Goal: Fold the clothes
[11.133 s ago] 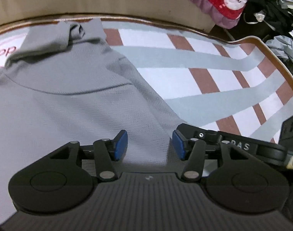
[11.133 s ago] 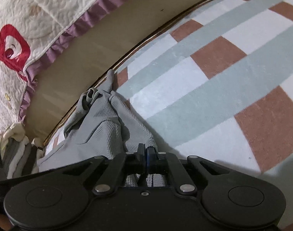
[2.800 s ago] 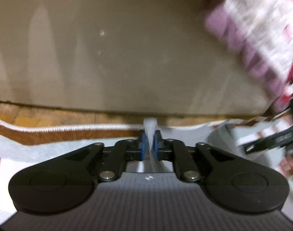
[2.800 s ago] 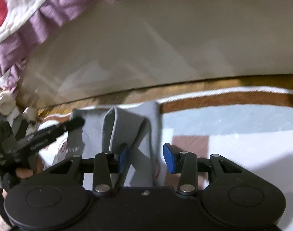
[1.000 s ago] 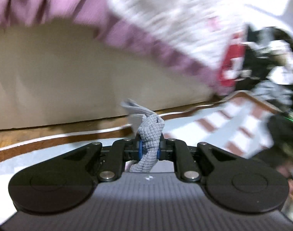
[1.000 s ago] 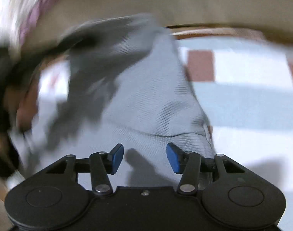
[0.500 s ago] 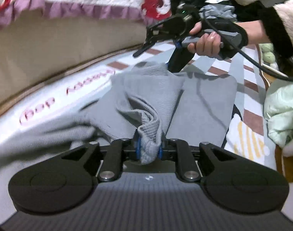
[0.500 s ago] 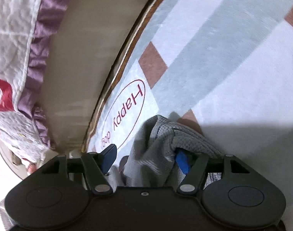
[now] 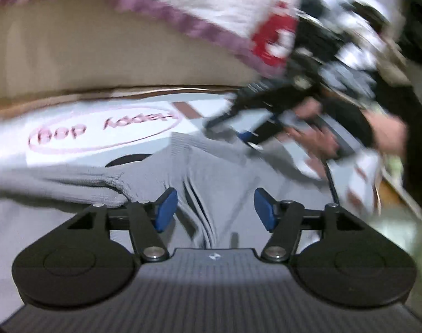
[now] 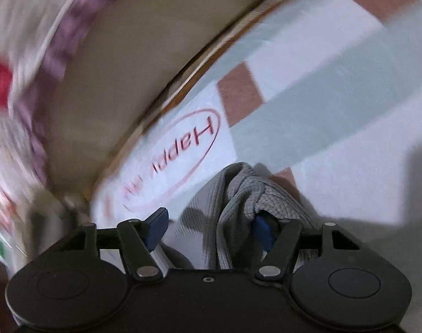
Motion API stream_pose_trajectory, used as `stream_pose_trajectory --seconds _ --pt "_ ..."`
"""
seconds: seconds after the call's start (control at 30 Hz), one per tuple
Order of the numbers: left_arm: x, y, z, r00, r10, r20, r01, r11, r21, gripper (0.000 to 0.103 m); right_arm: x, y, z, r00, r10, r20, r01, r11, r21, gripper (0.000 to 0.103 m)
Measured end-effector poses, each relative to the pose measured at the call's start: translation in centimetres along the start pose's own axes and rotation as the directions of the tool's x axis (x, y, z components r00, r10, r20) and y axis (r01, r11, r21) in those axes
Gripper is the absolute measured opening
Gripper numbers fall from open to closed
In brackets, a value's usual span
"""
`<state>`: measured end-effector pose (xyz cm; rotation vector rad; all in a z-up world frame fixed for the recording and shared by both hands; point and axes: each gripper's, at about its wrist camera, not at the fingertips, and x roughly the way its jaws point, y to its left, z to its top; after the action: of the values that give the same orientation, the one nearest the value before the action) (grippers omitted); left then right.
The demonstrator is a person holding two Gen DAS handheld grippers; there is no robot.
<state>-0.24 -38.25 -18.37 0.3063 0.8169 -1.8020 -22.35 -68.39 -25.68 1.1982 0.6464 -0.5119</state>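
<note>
A grey knit garment (image 9: 211, 172) lies folded on a striped rug (image 9: 80, 149). My left gripper (image 9: 213, 208) hovers open just above the grey cloth, its blue pads apart with loose folds between them. In the left wrist view my right gripper (image 9: 238, 127) shows blurred at the far edge of the garment, held by a hand (image 9: 316, 136). In the right wrist view my right gripper (image 10: 209, 230) is open; a bunched grey fold (image 10: 244, 191) rests against its right blue pad (image 10: 262, 230) and hides part of it.
A beige bed base (image 9: 100, 52) with a purple-frilled quilt (image 9: 205, 8) runs along the rug's far edge. The rug bears a pink oval with writing (image 10: 180, 149). A pile of dark and light clothes (image 9: 349, 27) lies at the upper right.
My left gripper has opened and let go of the grey cloth it was pinching; the garment now lies below it. The right gripper stays open against the bunched fold.
</note>
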Motion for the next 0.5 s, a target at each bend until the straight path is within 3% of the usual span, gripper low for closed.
stream_pose_trajectory --seconds 0.1,0.17,0.27,0.3,0.37,0.4,0.43,0.5 --pt "3.5 -0.3 -0.6 0.996 0.04 -0.075 -0.038 0.999 0.025 0.054 0.3 1.8 -0.4 0.997 -0.082 0.001 0.082 0.991 -0.107 0.068" --pt "4.1 -0.9 -1.4 0.994 0.031 -0.106 -0.024 0.998 0.063 0.007 0.1 1.8 -0.6 0.996 -0.09 0.023 0.092 0.988 -0.122 0.069" --pt "3.3 -1.8 -1.9 0.992 -0.045 -0.118 0.055 0.995 0.082 0.007 -0.2 1.8 -0.8 0.993 -0.1 0.056 0.107 0.984 -0.144 0.066" --pt "2.5 -2.4 -2.1 0.994 -0.067 -0.092 0.079 0.988 0.132 0.007 -0.2 1.8 -0.9 0.992 -0.103 0.066 0.112 0.982 -0.151 0.062" --pt "0.4 -4.0 -2.8 0.996 -0.081 -0.026 0.085 0.936 0.342 0.007 -0.4 1.8 -1.0 0.99 -0.11 0.088 0.123 0.979 -0.165 0.026" --pt "-0.6 -4.5 -3.1 0.995 -0.096 -0.005 0.089 0.902 0.423 0.007 -0.5 1.8 -1.1 0.989 -0.113 0.099 0.129 0.977 -0.172 0.026" --pt "-1.3 -4.4 -3.2 0.993 -0.115 -0.008 0.107 0.888 0.447 0.008 -0.6 1.8 -1.2 0.987 -0.116 0.11 0.134 0.975 -0.179 0.025" --pt "-1.6 -3.5 -3.0 0.988 -0.142 -0.061 0.154 0.912 0.381 0.01 -0.8 1.8 -1.3 0.984 -0.121 0.132 0.145 0.97 -0.192 0.025"
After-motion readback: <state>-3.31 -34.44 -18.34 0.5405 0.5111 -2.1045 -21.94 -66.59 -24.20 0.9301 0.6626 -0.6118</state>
